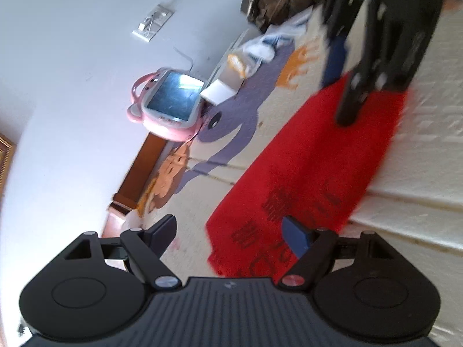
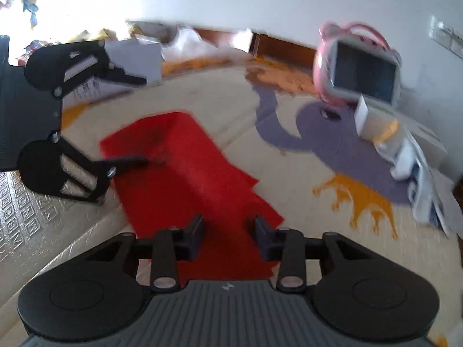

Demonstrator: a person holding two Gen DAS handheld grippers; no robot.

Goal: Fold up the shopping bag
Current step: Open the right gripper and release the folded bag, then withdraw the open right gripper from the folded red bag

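A red shopping bag [image 2: 188, 173] lies flat on a cartoon-printed floor mat [image 2: 289, 179], already narrowed to a long strip; further folds look left to do. The left tongs [image 1: 231, 231] stand wide, empty, bag at their one o'clock. The right tongs [image 2: 228, 231], half open, hover at twelve o'clock over the bag's near end, gripping nothing.

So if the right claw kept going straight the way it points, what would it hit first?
Most likely the red shopping bag, which lies flat on the patterned mat directly ahead of the right claw. Its jaws stand apart with nothing visibly gripped. The picture is blurred, so how near the bag is stays unclear.
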